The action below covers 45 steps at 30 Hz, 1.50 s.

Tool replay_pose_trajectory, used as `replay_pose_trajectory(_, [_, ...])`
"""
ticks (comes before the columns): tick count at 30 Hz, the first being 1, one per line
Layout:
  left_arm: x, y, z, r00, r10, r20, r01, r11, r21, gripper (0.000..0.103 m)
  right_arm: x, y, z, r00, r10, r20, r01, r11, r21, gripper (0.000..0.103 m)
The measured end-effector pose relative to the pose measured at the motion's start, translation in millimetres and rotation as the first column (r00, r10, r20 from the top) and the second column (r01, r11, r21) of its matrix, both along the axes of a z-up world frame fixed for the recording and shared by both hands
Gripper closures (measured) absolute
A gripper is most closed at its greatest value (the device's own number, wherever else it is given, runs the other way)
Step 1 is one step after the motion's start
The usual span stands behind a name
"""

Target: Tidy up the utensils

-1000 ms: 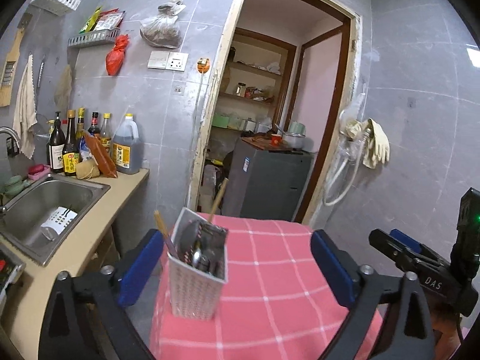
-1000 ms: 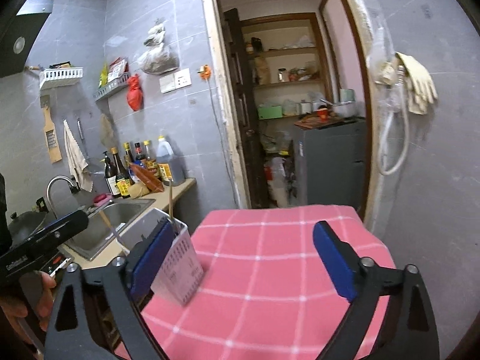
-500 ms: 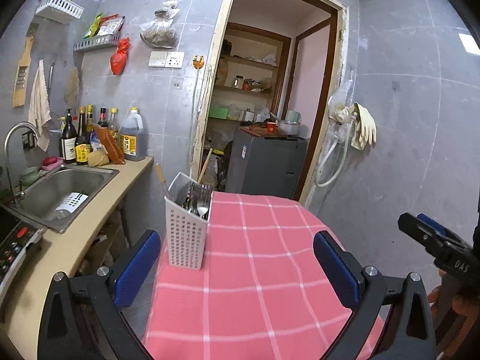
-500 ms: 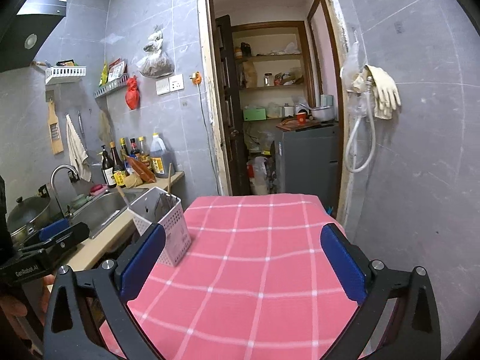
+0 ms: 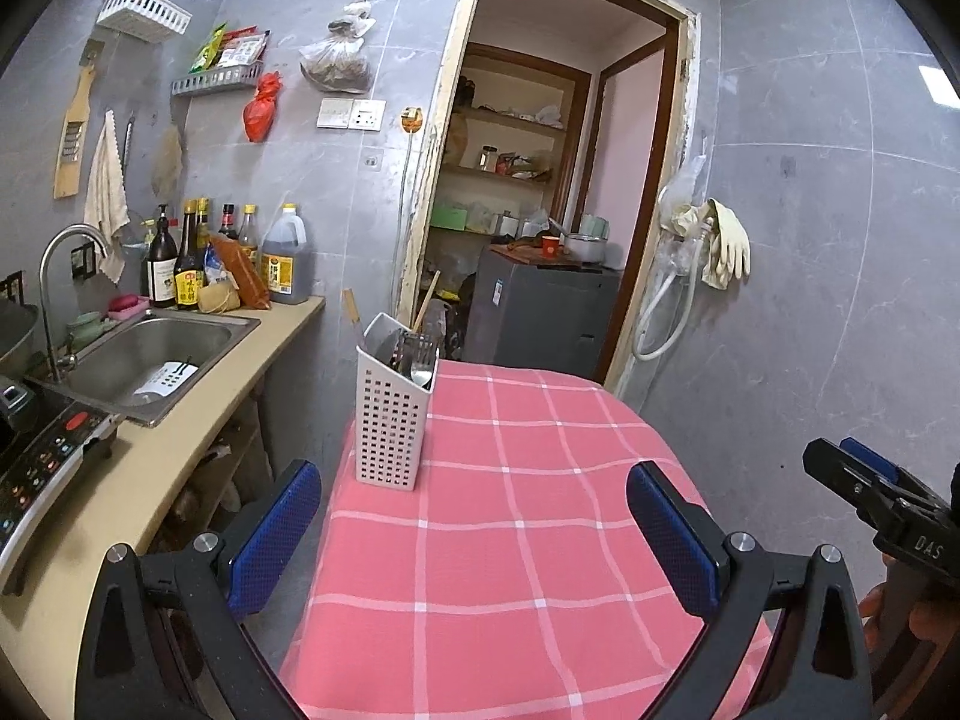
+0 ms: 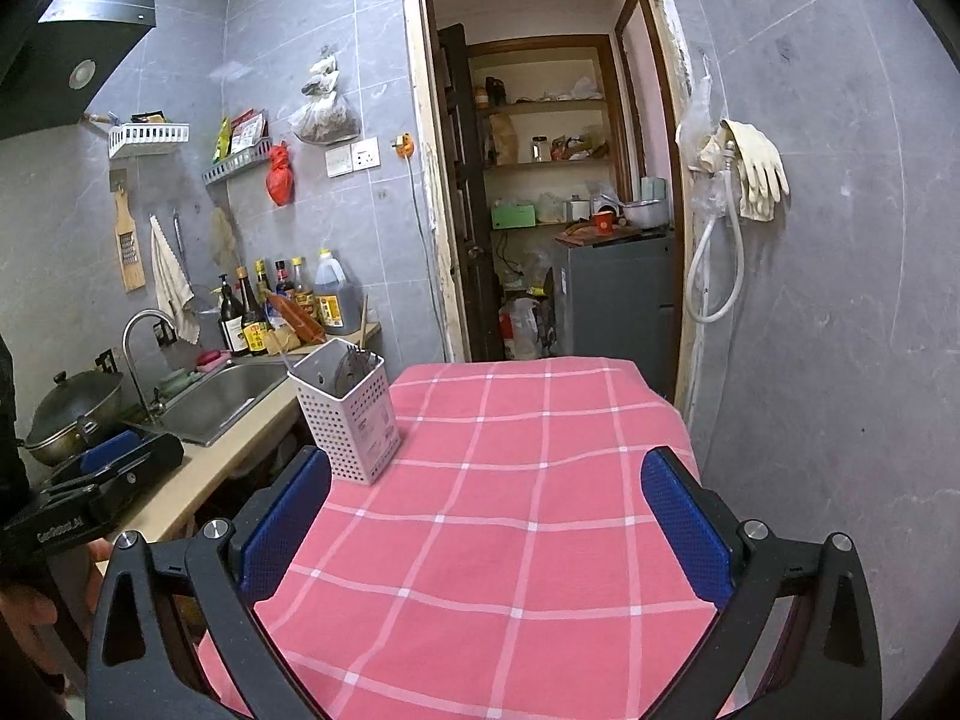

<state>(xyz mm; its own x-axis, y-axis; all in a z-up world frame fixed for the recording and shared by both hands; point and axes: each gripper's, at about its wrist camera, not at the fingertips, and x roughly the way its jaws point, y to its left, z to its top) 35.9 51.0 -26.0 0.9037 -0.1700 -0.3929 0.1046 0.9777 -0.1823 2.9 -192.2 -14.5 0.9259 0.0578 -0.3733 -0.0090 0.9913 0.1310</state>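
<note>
A white perforated utensil holder [image 5: 393, 414] stands upright on the pink checked tablecloth [image 5: 510, 528] near the table's far left edge. It holds metal spoons and forks [image 5: 414, 354] and wooden chopsticks [image 5: 425, 300]. It also shows in the right wrist view [image 6: 349, 414]. My left gripper [image 5: 474, 528] is open and empty, held back over the table's near part. My right gripper [image 6: 486, 522] is open and empty, also back from the holder. Each gripper shows at the edge of the other's view.
A counter [image 5: 180, 438] with a steel sink [image 5: 150, 354], tap, sauce bottles [image 5: 198, 264] and a cooktop [image 5: 36, 450] runs along the left. A wok [image 6: 72, 414] sits by the sink. A doorway [image 5: 540, 210] lies behind the table; a tiled wall with gloves [image 5: 726, 246] stands right.
Both grippers have pulled back and up from the utensil holder, which now looks smaller and farther away. The holder stays upright on the table.
</note>
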Motion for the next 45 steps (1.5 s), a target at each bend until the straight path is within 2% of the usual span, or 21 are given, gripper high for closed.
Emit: replay_pose_trajectory(45, [-4.9, 13.2, -2.7, 1.0, 0.027, -0.01, -0.027, 1.0, -0.006, 0.0, 4.5, 13.0, -8.5, 1.0, 0.013, -0.008, -0.013, 1.0, -0.004, 0.001])
